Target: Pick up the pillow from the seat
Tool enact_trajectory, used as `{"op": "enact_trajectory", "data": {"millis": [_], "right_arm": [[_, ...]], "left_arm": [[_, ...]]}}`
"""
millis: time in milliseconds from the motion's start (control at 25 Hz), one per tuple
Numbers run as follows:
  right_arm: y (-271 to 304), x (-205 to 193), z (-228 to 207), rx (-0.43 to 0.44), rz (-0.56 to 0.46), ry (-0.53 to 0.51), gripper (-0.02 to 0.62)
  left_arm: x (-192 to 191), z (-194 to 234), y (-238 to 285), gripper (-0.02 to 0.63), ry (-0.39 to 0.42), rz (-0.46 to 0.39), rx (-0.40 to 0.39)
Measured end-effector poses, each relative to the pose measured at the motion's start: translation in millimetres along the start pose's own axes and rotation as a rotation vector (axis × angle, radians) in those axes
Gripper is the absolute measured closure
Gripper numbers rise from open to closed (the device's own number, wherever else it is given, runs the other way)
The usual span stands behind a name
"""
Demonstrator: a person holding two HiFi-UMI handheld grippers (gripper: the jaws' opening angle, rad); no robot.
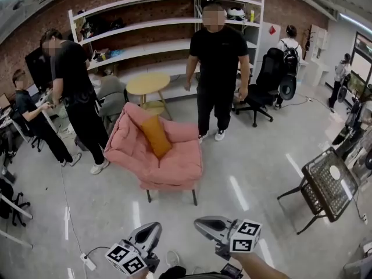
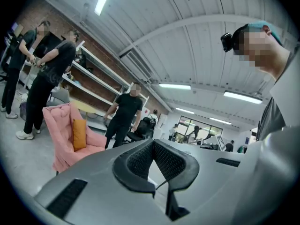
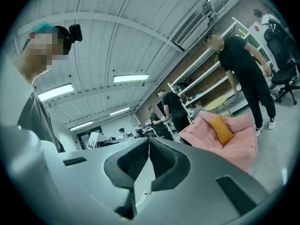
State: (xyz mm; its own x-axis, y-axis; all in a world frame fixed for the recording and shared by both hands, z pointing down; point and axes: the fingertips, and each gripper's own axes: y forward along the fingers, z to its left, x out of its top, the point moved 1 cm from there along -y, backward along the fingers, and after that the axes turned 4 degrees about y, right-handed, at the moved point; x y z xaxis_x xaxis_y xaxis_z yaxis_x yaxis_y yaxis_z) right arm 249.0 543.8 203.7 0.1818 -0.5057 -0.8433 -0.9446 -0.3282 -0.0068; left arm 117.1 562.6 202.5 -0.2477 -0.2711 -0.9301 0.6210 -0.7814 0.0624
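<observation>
A: Since both claws sit at the bottom of the head view, well apart from the pillow (image 1: 156, 135), we log the task as not started, yes?

B: Yes. The orange pillow leans upright against the backrest of the pink seat (image 1: 177, 167), untouched. Left gripper (image 2: 153, 141): jaws together, nothing between them. Right gripper (image 3: 148, 139): same, tips pressed together, empty.

A: So everything is left. We judge the approach, opening a claw, the grab and the lift are all to come.

B: Right. Room next. Bare floor (image 1: 232, 190) runs between us and the seat's front edge, so we call the straight path open.

A: Hazards at the edges?

B: A power strip (image 1: 88, 263) with its cable lies on the floor near the left gripper. A black mesh rack (image 1: 325, 183) is off to the right, well apart from that path. One person in black (image 1: 218, 57) stands just behind the seat. Another (image 1: 75, 92) stands just beside it, toward the view's left. We guess a reach over the backrest risks crowding them.

A: And the pillow's own edges?

B: Its front face and both long edges show free. The seat's padded sides rise on either hand, so we reckon a grab from the front, at the top corner, has the most room.
</observation>
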Motion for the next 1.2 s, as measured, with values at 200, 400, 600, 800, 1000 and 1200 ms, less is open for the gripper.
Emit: {"op": "enact_trajectory", "data": {"millis": [200, 400, 600, 800, 1000, 1200], "right_arm": [[27, -3, -29, -0.010, 0.012, -0.004, 0.580], [67, 10, -70, -0.038, 0.012, -0.020, 0.580], [136, 21, -121, -0.070, 0.034, 0.010, 0.580], [203, 40, -168, -0.095, 0.050, 0.022, 0.580], [255, 60, -212, -0.119, 0.045, -0.002, 0.580], [287, 72, -250, -0.133, 0.049, 0.008, 0.580]], "left_arm": [[-4, 40, 19, 0.595, -0.006, -0.012, -0.016], [3, 97, 50, 0.595, -0.018, -0.016, -0.045], [19, 176, 77, 0.595, -0.033, 0.020, -0.060], [37, 253, 101, 0.595, -0.058, 0.044, -0.065], [52, 318, 128, 0.595, -0.056, 0.061, -0.078], [59, 358, 152, 0.595, -0.071, 0.076, -0.075]]}}
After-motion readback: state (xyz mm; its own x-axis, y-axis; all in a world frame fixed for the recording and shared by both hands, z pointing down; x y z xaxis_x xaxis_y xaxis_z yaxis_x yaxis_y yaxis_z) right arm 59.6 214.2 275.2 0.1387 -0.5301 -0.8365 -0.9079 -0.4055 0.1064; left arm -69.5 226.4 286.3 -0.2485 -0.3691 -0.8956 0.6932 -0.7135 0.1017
